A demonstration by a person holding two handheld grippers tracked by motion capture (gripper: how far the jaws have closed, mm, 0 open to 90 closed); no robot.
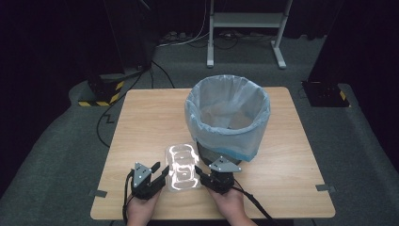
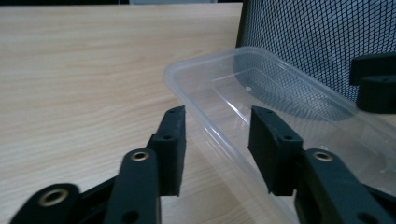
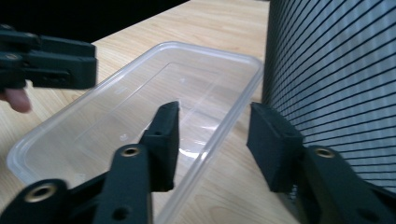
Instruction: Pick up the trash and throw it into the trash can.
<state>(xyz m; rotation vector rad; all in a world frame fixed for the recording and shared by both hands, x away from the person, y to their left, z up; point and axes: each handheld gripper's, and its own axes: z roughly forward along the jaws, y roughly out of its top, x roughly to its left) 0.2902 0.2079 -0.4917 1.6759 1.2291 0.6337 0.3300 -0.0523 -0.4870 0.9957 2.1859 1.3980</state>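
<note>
A clear plastic container (image 1: 181, 167) lies flat on the wooden table (image 1: 146, 122), just in front of a mesh waste bin (image 1: 228, 117). My left gripper (image 1: 164, 172) is at its left long side. In the left gripper view the container's rim (image 2: 219, 140) runs between the open jaws of my left gripper (image 2: 217, 122), with a gap on both sides. My right gripper (image 1: 198, 172) is at the opposite side. In the right gripper view the container's rim (image 3: 219, 135) passes between the spread jaws of my right gripper (image 3: 214, 119), untouched by the pads.
The bin is lined with a pale blue bag (image 1: 221, 94), and its mesh wall (image 3: 336, 70) stands close beside my right gripper. The table's front edge (image 1: 211, 217) is just behind both hands. Dark stands and cables are on the floor beyond the table.
</note>
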